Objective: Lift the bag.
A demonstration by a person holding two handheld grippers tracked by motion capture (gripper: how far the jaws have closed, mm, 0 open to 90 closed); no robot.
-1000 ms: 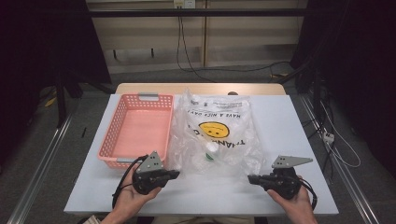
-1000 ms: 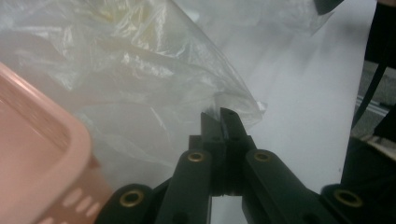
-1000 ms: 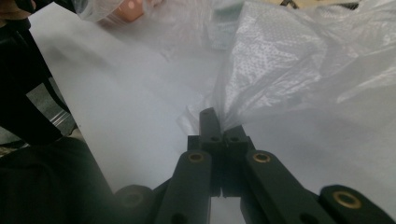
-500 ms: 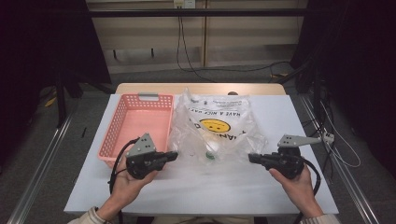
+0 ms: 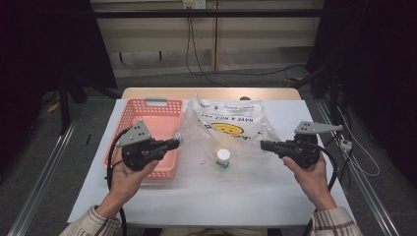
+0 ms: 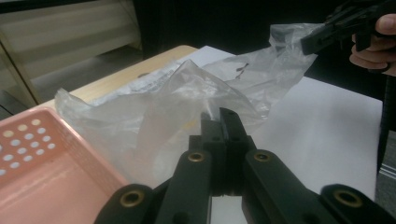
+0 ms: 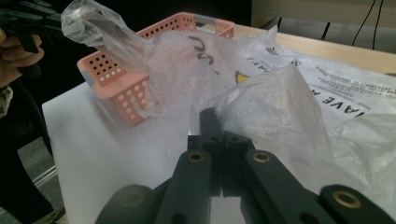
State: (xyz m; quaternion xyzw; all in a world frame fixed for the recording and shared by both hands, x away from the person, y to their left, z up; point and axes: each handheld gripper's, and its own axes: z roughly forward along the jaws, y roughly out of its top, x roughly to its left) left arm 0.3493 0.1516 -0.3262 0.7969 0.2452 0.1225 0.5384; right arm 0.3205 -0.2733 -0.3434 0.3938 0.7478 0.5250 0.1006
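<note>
- Left gripper (image 5: pixel 173 143): its jaws are pressed together with no gap between them, pinching a fold of the clear plastic bag (image 5: pixel 231 132) at their tips. In the left gripper view the film rises in a peak straight from the closed tips (image 6: pixel 219 119).
- Right gripper (image 5: pixel 264 145): jaws likewise closed tight, clamped on the opposite edge of the bag; the film bunches up just past the tips (image 7: pixel 211 116).
- The bag hangs stretched between the two sets of jaws, lifted at both sides, its far part lying on the table (image 5: pixel 295 196).
- A small white-capped bottle (image 5: pixel 223 158) sits inside the bag, between the two grippers.
- The pink basket (image 5: pixel 147 110) lies under and beside the left jaws.
</note>
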